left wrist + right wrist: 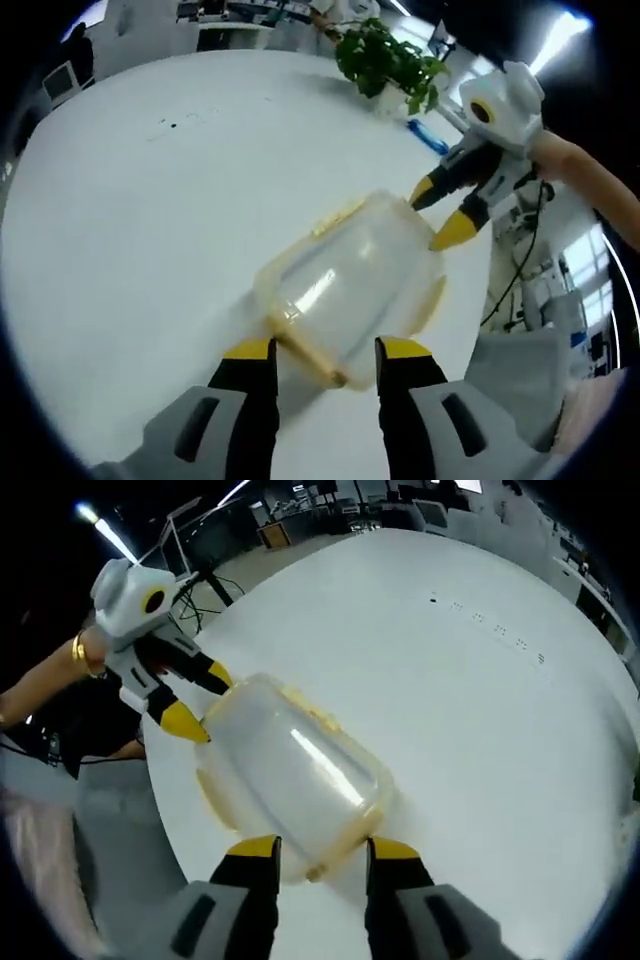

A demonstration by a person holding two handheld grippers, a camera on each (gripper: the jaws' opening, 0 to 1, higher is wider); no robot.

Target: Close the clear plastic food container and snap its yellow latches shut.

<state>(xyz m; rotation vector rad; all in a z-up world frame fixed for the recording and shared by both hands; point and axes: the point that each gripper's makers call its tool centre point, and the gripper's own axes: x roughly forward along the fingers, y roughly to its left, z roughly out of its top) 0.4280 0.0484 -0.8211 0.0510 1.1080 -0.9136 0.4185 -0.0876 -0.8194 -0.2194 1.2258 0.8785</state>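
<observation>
A clear plastic container (pixel 345 280) with its lid on lies on the white table (pixel 150 200). Yellow latches show along its edges: one at the near end (pixel 305 352), one on the long side (pixel 335 215). My left gripper (pixel 327 348) is open, its yellow-tipped jaws straddling the near end latch. My right gripper (pixel 437 212) is open at the container's opposite end, tips close to the corner. In the right gripper view the container (pixel 290 770) lies just ahead of the right gripper (pixel 324 848), and the left gripper (pixel 200 698) stands at the far end.
A potted plant (pixel 385 60) and a blue object (pixel 430 137) stand at the table's far side. The table edge (pixel 480 300) runs close beside the container. A person's arm (pixel 60 675) with a gold bracelet holds the left gripper. Desks and monitors fill the background.
</observation>
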